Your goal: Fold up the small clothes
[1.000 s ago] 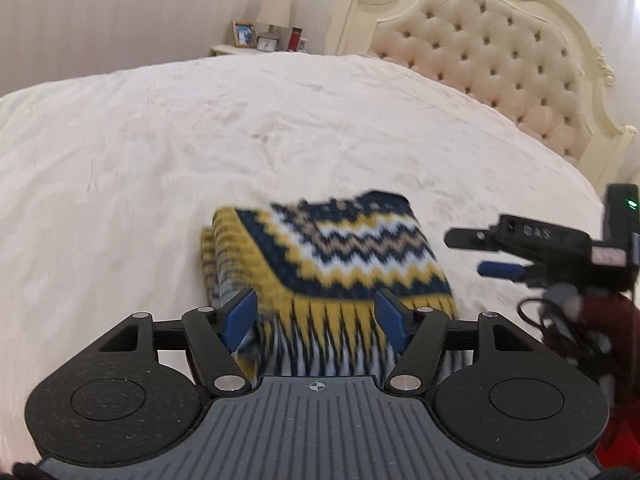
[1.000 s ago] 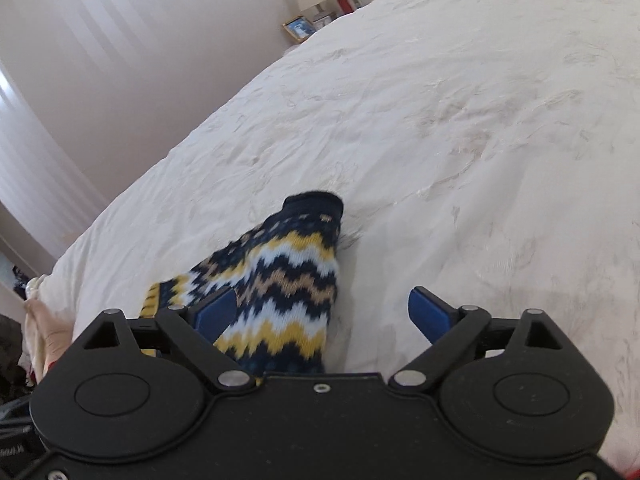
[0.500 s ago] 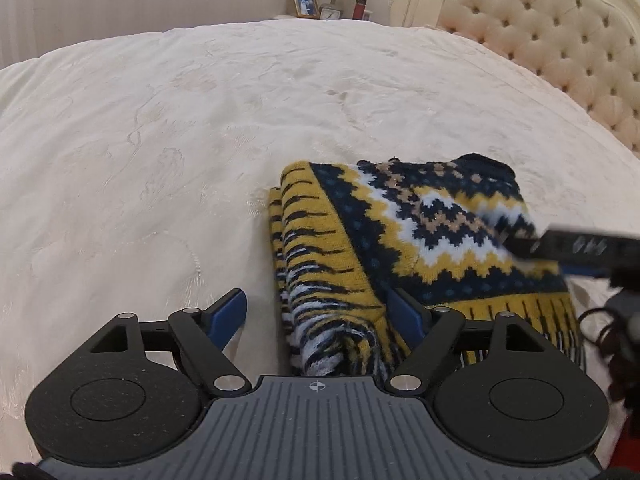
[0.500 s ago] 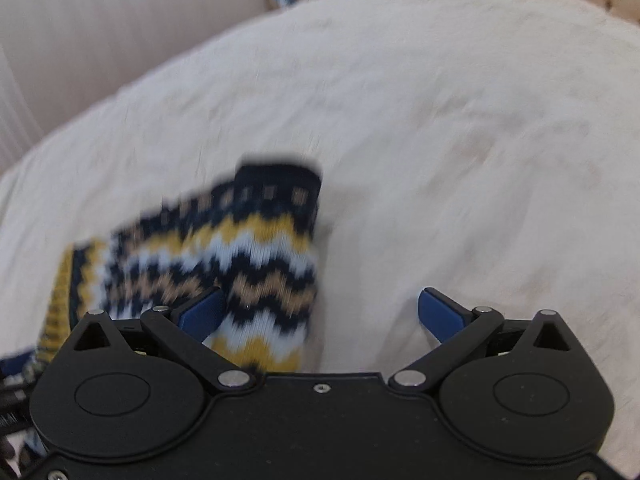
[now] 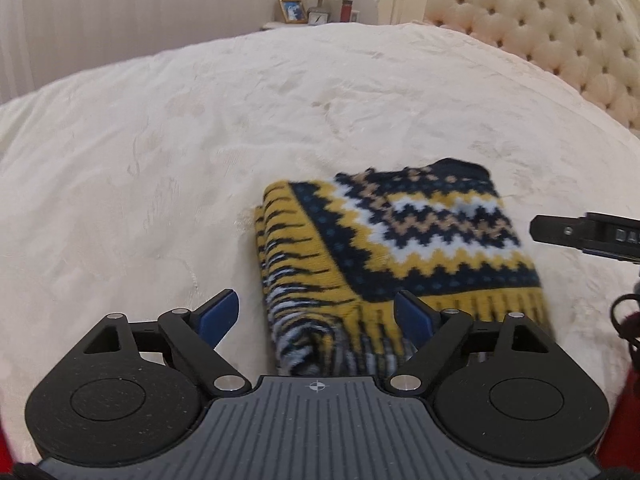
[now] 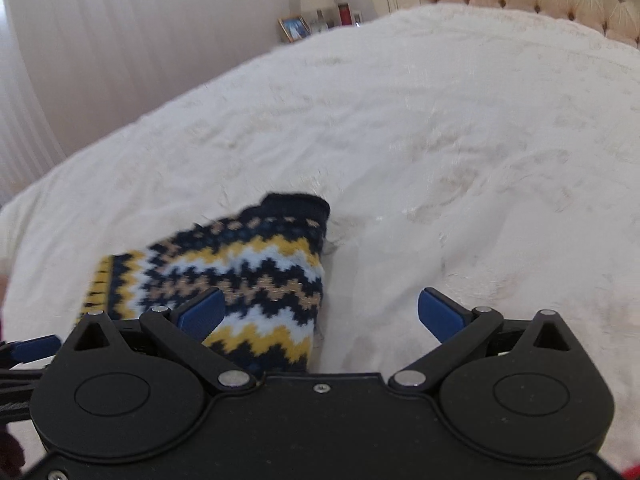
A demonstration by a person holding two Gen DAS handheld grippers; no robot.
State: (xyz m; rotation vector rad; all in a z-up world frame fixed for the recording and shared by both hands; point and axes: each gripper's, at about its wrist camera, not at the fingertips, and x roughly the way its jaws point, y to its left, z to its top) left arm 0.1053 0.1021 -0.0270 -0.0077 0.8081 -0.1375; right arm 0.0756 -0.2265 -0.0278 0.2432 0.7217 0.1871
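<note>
A folded knit (image 5: pixel 400 248) in navy, yellow and white zigzag lies flat on the bed (image 5: pixel 160 160), straight ahead of the left tool (image 5: pixel 316 312), whose jaws are opening with the near fringed edge lying between them, unpressed. The right tool (image 6: pixel 320 314) is spread wide and grips nothing; the knit sits ahead to its left, passing behind its left finger, with bare bed between the two fingers' tips.
</note>
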